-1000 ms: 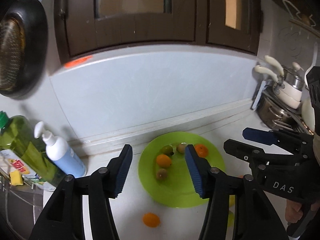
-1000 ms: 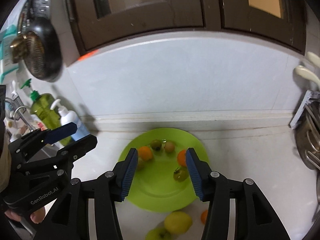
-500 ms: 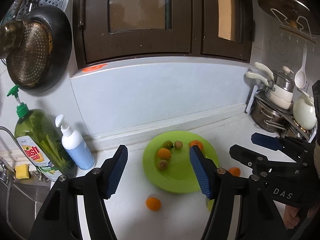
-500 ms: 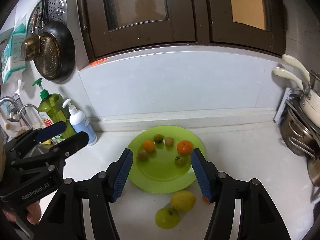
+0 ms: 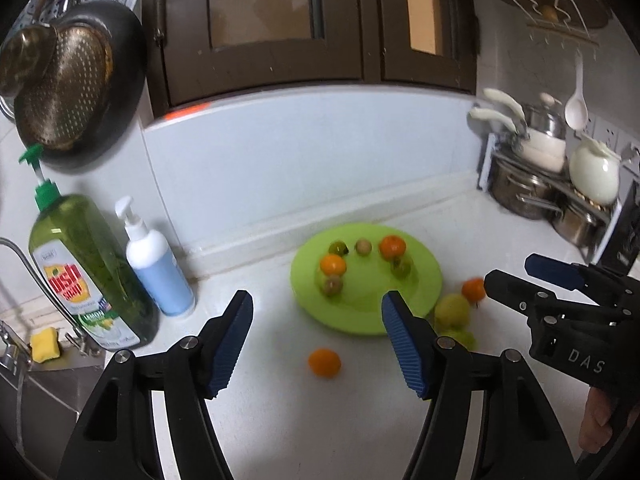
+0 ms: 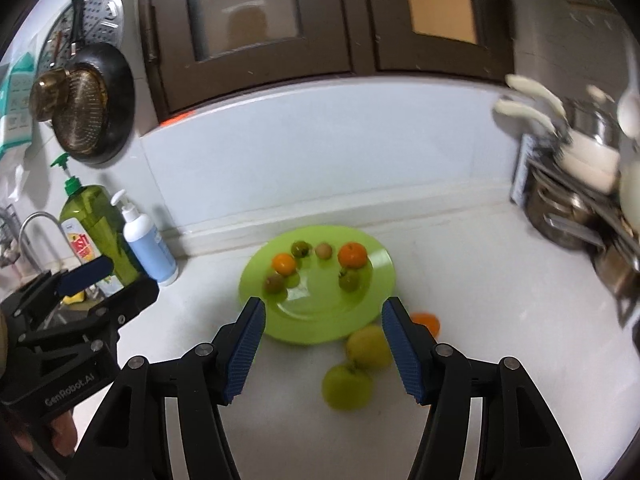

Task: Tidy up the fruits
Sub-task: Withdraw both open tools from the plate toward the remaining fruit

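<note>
We hold our left gripper (image 5: 317, 342) level and pointing forward, its blue ribbed pads (image 5: 233, 344) spread wide apart with nothing between them. Our right gripper (image 6: 323, 346) sits alongside it in the same attitude, pads (image 6: 401, 350) equally wide and empty. Each gripper shows at the edge of the other's view, with fingers of our hand (image 5: 597, 426) wrapped around its handle.

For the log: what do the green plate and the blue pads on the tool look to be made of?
The green plate looks like glossy plastic or melamine: uniform lime colour, soft sheen, thin rim; glazed ceramic can't be excluded. The pads on the right tool appear to be matte ribbed rubber or soft plastic, judging by the fine ridges and lack of glare.
</note>
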Available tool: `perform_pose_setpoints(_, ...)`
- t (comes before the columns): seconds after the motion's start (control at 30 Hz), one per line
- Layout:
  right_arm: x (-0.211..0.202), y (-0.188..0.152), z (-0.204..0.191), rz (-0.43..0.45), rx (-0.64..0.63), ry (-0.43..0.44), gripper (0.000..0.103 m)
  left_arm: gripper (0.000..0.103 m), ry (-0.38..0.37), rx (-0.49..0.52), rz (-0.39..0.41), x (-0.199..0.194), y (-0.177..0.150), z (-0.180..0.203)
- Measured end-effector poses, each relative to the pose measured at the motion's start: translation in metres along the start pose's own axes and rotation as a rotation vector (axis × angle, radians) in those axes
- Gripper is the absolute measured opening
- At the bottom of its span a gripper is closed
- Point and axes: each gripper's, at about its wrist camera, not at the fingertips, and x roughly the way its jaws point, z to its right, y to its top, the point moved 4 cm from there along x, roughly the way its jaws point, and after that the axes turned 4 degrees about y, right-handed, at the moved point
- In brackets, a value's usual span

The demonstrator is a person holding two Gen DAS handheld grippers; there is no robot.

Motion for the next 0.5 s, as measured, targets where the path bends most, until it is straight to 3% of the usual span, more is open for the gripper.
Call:
perform_pose_setpoints(0.2,0.007,-0.033,0.000,-0.027,0.093,-0.050,0.061,0.066,-0.025,0.039,0.004,0.007,-0.022,-0.002)
perform_pose_setpoints(0.5,0.033,-0.068,0.009,-0.090,0.146,-0.111,0.061,0.066,-0.046,0.074,-0.083,0.041,-0.056,0.000)
